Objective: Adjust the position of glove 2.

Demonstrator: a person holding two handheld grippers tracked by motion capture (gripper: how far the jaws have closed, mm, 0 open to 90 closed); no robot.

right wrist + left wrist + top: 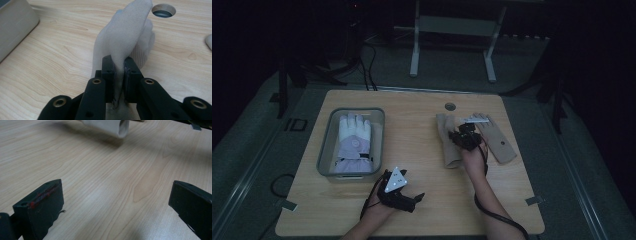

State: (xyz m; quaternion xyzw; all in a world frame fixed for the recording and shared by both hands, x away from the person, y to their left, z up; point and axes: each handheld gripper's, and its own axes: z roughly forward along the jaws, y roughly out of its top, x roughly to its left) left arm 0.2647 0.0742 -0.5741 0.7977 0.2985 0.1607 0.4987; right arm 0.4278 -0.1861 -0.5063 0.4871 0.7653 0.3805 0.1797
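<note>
Right tongs [119, 68] are pinching a fold of the left beige glove [447, 142] on the right half of the tabletop [412, 200], left tongs [115, 202] are idling wide and empty, so I'm suggesting lifting slowly toward the bin [324, 150] while watching the fabric for slip.

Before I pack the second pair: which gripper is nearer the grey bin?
Left. The left gripper sits just below the grey bin; the right gripper is across the table, pinching a beige glove.
</note>
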